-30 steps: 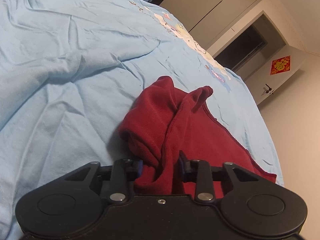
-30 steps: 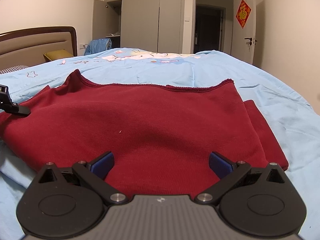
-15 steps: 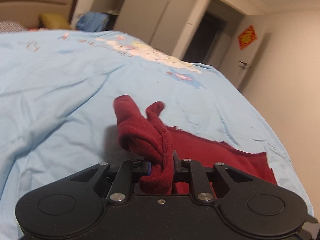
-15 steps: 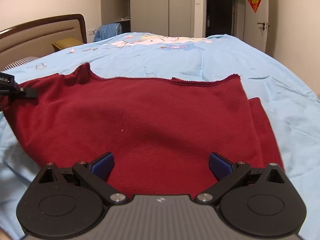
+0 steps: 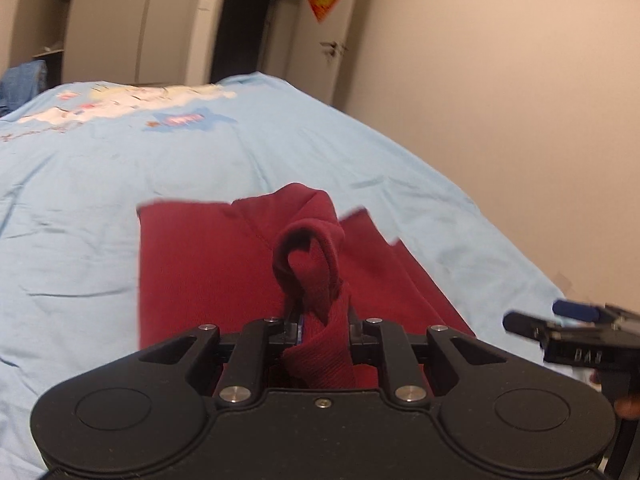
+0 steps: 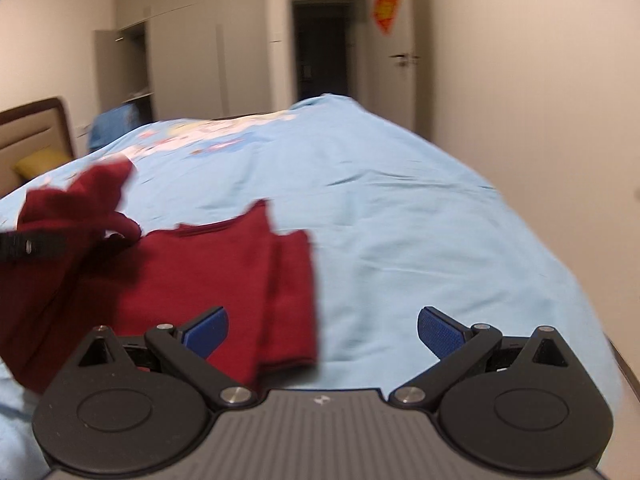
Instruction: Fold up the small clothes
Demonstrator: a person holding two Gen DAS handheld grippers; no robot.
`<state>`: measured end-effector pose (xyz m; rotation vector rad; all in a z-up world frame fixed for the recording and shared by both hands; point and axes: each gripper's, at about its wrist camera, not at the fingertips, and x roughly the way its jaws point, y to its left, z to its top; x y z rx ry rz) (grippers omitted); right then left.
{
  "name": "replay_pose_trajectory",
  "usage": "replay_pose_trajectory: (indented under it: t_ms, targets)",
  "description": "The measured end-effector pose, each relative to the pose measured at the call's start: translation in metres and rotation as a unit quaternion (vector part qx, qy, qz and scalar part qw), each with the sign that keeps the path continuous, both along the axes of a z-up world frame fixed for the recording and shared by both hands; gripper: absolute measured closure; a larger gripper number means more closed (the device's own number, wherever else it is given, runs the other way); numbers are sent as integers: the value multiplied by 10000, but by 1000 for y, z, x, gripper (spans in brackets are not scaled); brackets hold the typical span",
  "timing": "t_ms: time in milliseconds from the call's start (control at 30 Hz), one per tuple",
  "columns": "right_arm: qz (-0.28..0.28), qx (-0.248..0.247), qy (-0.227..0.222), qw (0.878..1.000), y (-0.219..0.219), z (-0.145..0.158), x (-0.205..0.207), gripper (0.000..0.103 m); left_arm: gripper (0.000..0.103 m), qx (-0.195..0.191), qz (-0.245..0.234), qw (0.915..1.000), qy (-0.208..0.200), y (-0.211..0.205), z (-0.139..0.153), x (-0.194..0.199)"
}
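Observation:
A dark red garment [image 5: 208, 264] lies on the light blue bedsheet [image 5: 100, 184]. My left gripper [image 5: 320, 324] is shut on a bunched fold of the red garment and holds it lifted over the flat part. In the right wrist view the garment [image 6: 208, 280] lies at the lower left, with the lifted bunch [image 6: 76, 204] and a left finger [image 6: 32, 246] at the far left. My right gripper [image 6: 320, 332] is open and empty, above the garment's right edge and the sheet. It also shows in the left wrist view [image 5: 560, 328] at the right edge.
The bed's right edge [image 6: 600, 340] drops off near a beige wall. A wardrobe [image 6: 180, 60], a dark doorway [image 6: 324, 48] and a door with a red decoration [image 6: 386, 6] stand beyond the bed. A headboard and yellow pillow [image 6: 36, 160] are at the far left.
My left gripper has carried the bunched fold up and to the right over the garment. My right gripper has shifted right, off the garment's middle to its right edge, still open.

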<state>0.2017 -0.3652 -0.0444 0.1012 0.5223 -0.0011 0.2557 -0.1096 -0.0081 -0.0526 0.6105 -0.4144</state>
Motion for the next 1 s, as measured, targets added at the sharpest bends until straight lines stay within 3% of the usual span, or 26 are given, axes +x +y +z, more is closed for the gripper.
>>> replay_pose_trajectory:
  t_ms: [167, 233, 400, 633, 800, 1000]
  targets:
    - [-325, 199, 94, 9992, -28, -4, -7, 0, 81, 398, -169, 9988, 224, -25, -19, -4]
    - [-336, 282, 120, 9990, -33, -6, -8, 0, 75, 440, -201, 9985, 262, -22, -23, -7]
    - [-189, 416, 177, 9988, -26, -9, -8, 0, 59, 299, -310, 9986, 321, -18, -21, -14]
    - [188, 603, 198, 9978, -7, -6, -1, 0, 44, 528, -433, 9975, 177, -18, -21, -36]
    - [708, 840, 168, 9938, 2, -1, 8, 0, 45, 822, -506, 9953, -106, -23, -21, -52]
    - [1352, 1255, 289, 9824, 17, 1, 33, 0, 61, 799, -423, 9958, -139, -21, -22, -51]
